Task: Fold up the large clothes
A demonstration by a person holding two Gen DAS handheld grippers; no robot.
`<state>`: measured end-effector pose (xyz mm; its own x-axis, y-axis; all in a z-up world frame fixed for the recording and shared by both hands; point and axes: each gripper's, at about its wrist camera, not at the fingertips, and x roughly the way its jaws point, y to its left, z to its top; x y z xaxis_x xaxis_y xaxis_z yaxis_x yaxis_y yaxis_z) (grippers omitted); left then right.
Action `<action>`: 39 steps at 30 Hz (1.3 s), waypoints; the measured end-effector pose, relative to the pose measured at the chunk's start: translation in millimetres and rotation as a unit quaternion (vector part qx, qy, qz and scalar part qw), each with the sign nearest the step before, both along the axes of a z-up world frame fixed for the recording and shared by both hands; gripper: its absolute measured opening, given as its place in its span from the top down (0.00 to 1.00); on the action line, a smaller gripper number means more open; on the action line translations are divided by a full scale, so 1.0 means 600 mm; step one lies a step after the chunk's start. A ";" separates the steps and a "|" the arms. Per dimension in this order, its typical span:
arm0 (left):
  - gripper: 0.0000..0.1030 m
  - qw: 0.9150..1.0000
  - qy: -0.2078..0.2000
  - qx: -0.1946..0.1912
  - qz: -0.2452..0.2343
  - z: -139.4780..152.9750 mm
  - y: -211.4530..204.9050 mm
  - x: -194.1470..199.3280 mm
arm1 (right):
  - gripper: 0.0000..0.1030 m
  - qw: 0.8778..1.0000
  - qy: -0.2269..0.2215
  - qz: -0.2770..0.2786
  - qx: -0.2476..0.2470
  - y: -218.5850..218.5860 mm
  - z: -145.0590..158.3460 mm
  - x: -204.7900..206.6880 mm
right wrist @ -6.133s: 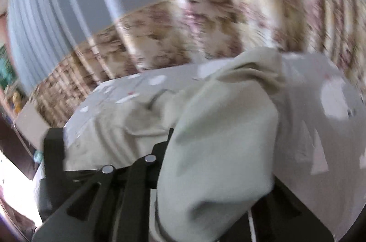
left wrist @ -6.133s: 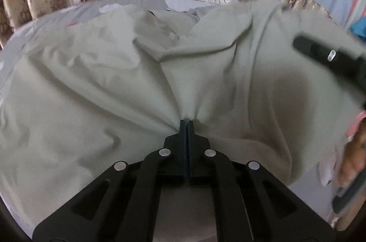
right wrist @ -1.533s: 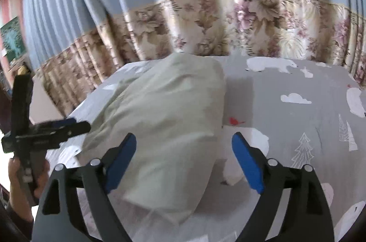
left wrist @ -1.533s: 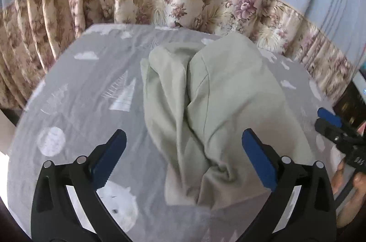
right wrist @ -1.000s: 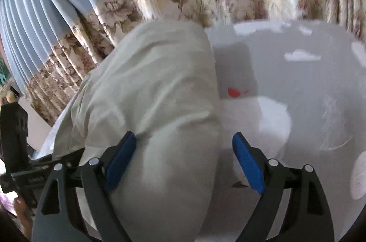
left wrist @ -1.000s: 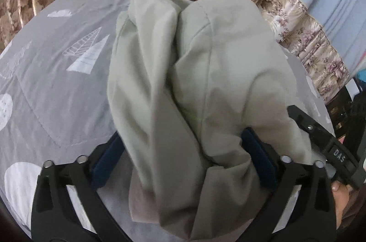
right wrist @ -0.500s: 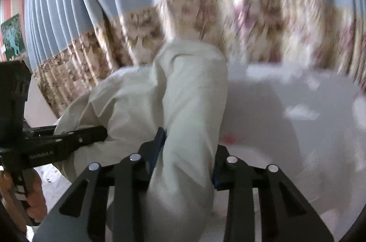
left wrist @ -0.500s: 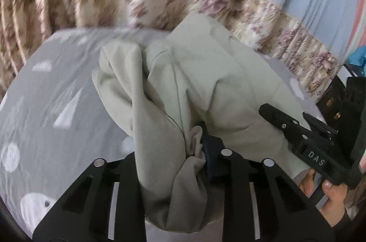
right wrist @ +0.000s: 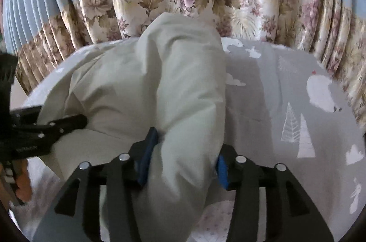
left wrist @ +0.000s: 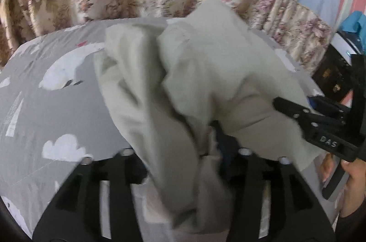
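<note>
Two grippers pinch the pale green cloth above the gray bed sheet. The left gripper squeezes a bunched fold. The right gripper clamps a thick roll between its blue pads.

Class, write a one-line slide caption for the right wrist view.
Right hand-held gripper clamps a bunched pale green cotton garment above the grey tree-print bedsheet.

Pale green garment bunched in left hand-held gripper, above grey printed bedsheet.
</note>
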<state>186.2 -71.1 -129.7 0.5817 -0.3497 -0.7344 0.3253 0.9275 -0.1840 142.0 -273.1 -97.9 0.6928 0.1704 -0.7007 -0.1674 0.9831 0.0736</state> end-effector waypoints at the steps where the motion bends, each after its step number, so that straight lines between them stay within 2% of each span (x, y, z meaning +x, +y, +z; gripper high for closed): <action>1: 0.42 1.000 0.006 -0.006 0.002 -0.004 0.008 0.002 | 0.52 1.000 -0.002 0.001 -0.012 0.007 -0.001 0.001; 4: 0.38 1.000 0.012 -0.014 0.009 -0.010 0.022 0.000 | 0.51 1.000 -0.003 -0.001 -0.012 0.008 0.002 -0.001; 6: 0.34 1.000 0.006 -0.010 0.016 -0.007 0.025 -0.008 | 0.42 1.000 -0.004 -0.004 -0.009 -0.003 0.002 -0.005; 8: 0.26 1.000 0.009 -0.012 0.023 -0.001 0.033 -0.018 | 0.38 1.000 -0.008 -0.009 -0.002 -0.014 0.008 -0.016; 9: 0.19 0.999 0.009 -0.013 0.028 0.003 0.039 -0.025 | 0.37 1.000 -0.005 -0.008 0.022 -0.022 0.018 -0.026; 10: 0.08 0.999 0.006 -0.010 0.038 0.012 0.051 -0.036 | 0.33 0.999 -0.004 -0.005 0.035 -0.026 0.025 -0.031; 11: 0.03 0.999 -0.002 -0.006 0.046 0.022 0.059 -0.046 | 0.26 0.999 -0.007 -0.005 0.043 -0.029 0.036 -0.040; 14: 0.03 0.997 -0.026 0.009 0.065 0.055 0.081 -0.075 | 0.09 0.998 -0.043 -0.025 0.035 -0.032 0.072 -0.078; 16: 0.03 0.995 -0.040 0.026 0.086 0.078 0.092 -0.095 | 0.02 0.997 -0.061 -0.041 0.037 -0.031 0.093 -0.103; 19: 0.03 0.989 -0.054 0.055 0.130 0.107 0.104 -0.120 | 0.02 0.994 -0.078 -0.070 0.022 -0.022 0.112 -0.130; 21: 0.03 0.987 -0.052 0.060 0.138 0.120 0.107 -0.128 | 0.02 0.994 -0.053 -0.091 -0.030 -0.005 0.114 -0.134; 24: 0.03 0.985 -0.059 0.073 0.142 0.140 0.107 -0.145 | 0.02 0.987 -0.068 -0.127 -0.064 0.009 0.121 -0.150; 29: 0.03 0.978 -0.107 0.124 0.133 0.168 0.084 -0.180 | 0.02 0.988 -0.051 -0.143 -0.021 0.015 0.126 -0.171; 31: 0.03 0.979 -0.107 0.123 0.126 0.172 0.079 -0.191 | 0.02 0.986 -0.040 -0.158 -0.026 0.018 0.128 -0.177; 33: 0.03 0.983 -0.101 0.105 0.116 0.171 0.081 -0.200 | 0.02 0.985 -0.047 -0.161 -0.028 0.020 0.138 -0.189; 35: 0.03 0.983 -0.103 0.100 0.117 0.171 0.081 -0.207 | 0.02 0.985 -0.051 -0.165 -0.029 0.020 0.146 -0.197; 38: 0.03 0.978 -0.116 0.113 0.134 0.173 0.077 -0.219 | 0.02 0.984 -0.056 -0.166 -0.022 0.020 0.161 -0.208; 39: 0.03 0.973 -0.122 0.124 0.148 0.175 0.075 -0.223 | 0.02 0.984 -0.060 -0.168 -0.021 0.020 0.168 -0.212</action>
